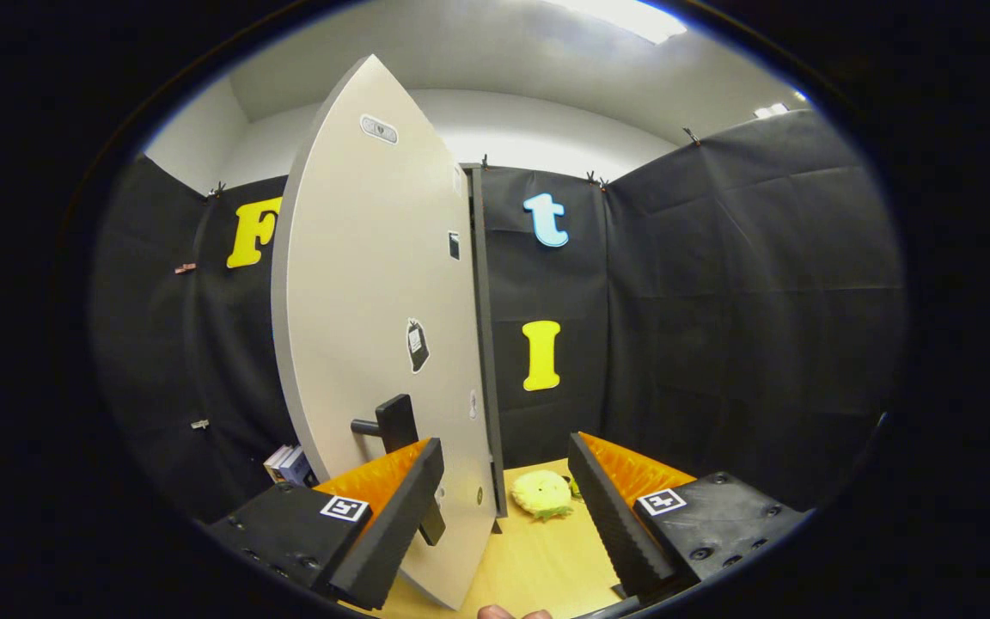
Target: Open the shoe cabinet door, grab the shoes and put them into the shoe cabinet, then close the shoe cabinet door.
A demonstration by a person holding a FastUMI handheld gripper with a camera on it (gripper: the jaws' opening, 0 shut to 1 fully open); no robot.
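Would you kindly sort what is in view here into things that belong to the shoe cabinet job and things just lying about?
Job:
- cabinet door, swung open
- its door handle, beside one finger
- gripper, fingers open, holding nothing
- yellow fuzzy item, probably the shoe, ahead of the fingers

Lying about:
- books behind the door
- wooden floor

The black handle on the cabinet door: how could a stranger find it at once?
Find the tall pale cabinet door, swung open. Low on its face, just beyond the left finger of the open claw, is the black handle. Unlike the flat stickers above, it sticks out on a short stem.
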